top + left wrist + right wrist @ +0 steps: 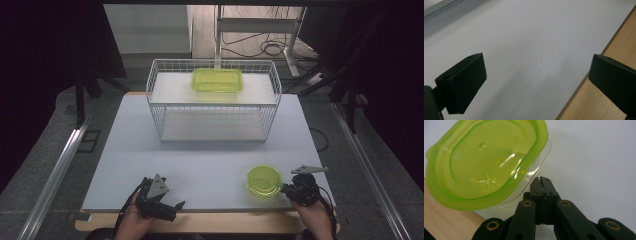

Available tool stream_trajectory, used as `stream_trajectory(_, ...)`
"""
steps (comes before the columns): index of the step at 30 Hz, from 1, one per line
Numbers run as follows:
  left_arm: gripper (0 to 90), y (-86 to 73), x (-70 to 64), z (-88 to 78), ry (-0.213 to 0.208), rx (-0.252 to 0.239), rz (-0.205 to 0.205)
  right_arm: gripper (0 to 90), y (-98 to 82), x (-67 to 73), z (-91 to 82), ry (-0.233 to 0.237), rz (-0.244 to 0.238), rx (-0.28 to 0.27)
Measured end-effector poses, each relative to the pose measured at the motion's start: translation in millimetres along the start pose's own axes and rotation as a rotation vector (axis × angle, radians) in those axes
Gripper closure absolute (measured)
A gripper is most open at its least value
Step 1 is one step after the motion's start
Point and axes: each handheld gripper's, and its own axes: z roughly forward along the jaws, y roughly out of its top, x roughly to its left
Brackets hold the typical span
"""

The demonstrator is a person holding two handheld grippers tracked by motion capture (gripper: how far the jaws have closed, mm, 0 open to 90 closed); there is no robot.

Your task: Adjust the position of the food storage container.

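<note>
Two hand-held grippers in play: the right hand-held gripper [286,189], jaws pressed together, pinches the rim of the round green-lidded container [264,180] at the surface's [200,160] near right edge. Left hand-held gripper [172,206] rests wide open, holding nothing.

High view is soft and low-res, dark at both sides and corners; the white tabletop [200,170] is evenly lit from above. Faint shadow lies under the wire basket [213,102]. Left gripper view: dim, greyish, soft shadows. Right gripper view: bright, white glare streaks on the green container [486,162], near parts slightly blurred.
</note>
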Motion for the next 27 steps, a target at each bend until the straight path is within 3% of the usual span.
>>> stream_trajectory(17,1.5,0.1,-0.2,0.4,0.001,0.003,-0.003,88.8,23.8,27.8,33.7,0.152,-0.033,0.007)
stream_trajectory(27,1.5,0.1,0.1,-0.1,0.0,0.003,-0.001,88.8,39.3,46.0,52.9,0.206,-0.066,0.026)
